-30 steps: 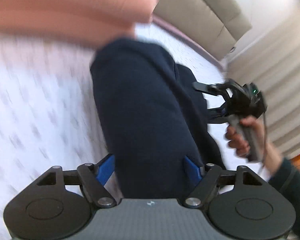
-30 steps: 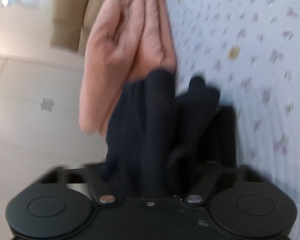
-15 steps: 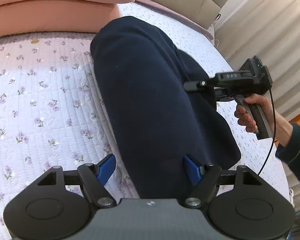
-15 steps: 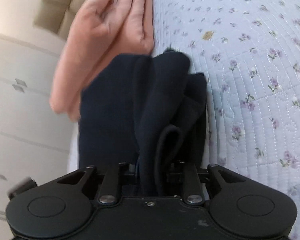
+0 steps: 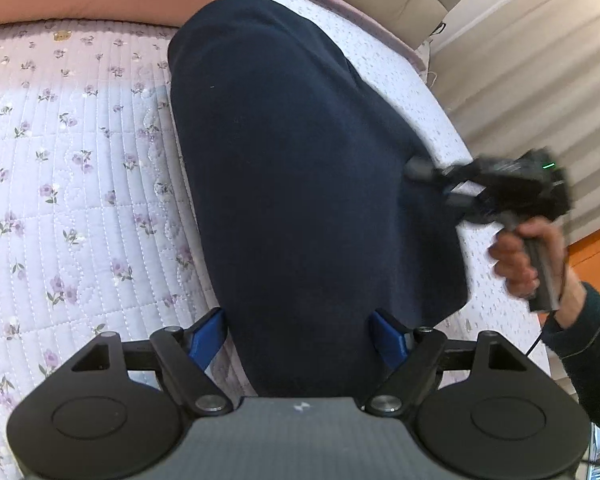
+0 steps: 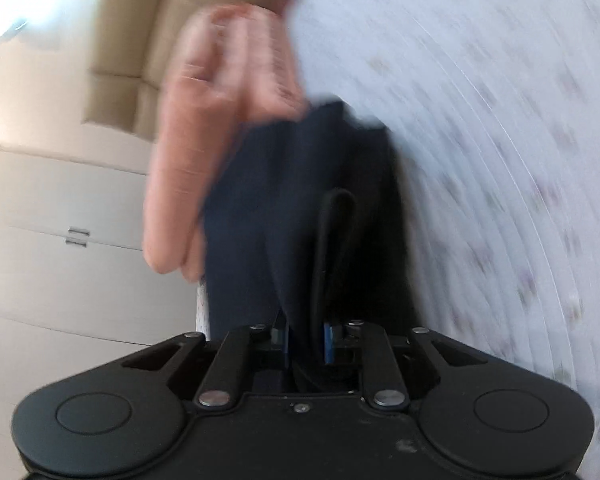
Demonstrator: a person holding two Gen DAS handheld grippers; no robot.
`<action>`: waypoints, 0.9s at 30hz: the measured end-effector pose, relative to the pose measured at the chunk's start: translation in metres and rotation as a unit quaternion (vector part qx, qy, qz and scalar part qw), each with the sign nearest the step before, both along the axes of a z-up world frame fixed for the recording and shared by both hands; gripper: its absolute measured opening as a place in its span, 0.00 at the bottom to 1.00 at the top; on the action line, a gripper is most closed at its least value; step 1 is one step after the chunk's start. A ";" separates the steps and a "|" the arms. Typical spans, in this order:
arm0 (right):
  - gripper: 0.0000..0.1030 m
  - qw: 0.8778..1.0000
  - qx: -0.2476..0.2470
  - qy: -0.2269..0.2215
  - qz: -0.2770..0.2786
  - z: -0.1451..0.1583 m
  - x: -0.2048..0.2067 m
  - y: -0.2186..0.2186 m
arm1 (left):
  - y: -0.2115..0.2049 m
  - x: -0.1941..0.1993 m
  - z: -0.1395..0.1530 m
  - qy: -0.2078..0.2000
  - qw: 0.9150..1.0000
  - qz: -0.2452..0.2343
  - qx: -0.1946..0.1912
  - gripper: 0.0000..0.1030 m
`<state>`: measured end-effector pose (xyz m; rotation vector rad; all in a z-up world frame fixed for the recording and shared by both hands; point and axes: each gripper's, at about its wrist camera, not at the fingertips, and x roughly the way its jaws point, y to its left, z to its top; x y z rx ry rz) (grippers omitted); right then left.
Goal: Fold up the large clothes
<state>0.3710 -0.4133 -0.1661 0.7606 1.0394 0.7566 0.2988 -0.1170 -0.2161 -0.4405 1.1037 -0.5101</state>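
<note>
With the left gripper (image 5: 298,334) fingers spread wide around the near end of the navy garment (image 5: 300,168) at frame centre and the right gripper (image 6: 306,338) clenched on its bunched edge, lay it flat on the bed (image 5: 80,184), keeping both edges level.

- Right wrist view smeared by motion: flower print of the bedspread (image 6: 500,160) unreadable, pink bedding (image 6: 220,120) without clear edges.
- Left gripper (image 5: 300,336) fingertips hidden behind the navy garment (image 5: 300,160).
- Right gripper (image 5: 424,172) blurred in the left wrist view; finger gap not readable there.
- Pink bedding cut off by the top edge.
</note>
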 end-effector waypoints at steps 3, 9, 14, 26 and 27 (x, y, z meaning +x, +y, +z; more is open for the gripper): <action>0.17 0.998 -0.040 -0.040 -0.007 0.016 0.001 -0.003 | -0.005 -0.002 0.002 -0.010 1.000 -0.011 -0.001 0.77; 0.60 0.985 -0.169 0.002 0.012 -0.011 0.007 0.003 | -0.020 0.002 -0.012 0.002 1.000 -0.015 0.001 0.77; 0.85 0.962 -0.244 -0.124 0.019 0.053 0.004 0.030 | -0.019 0.002 -0.018 0.012 1.000 -0.014 -0.006 0.77; 1.00 0.958 -0.199 -0.194 0.066 -0.006 0.074 0.168 | -0.056 -0.008 -0.023 -0.017 0.995 -0.077 0.061 0.70; 1.00 0.959 -0.205 -0.191 0.044 -0.011 0.085 0.167 | -0.058 -0.008 -0.024 -0.017 0.994 -0.081 0.068 0.63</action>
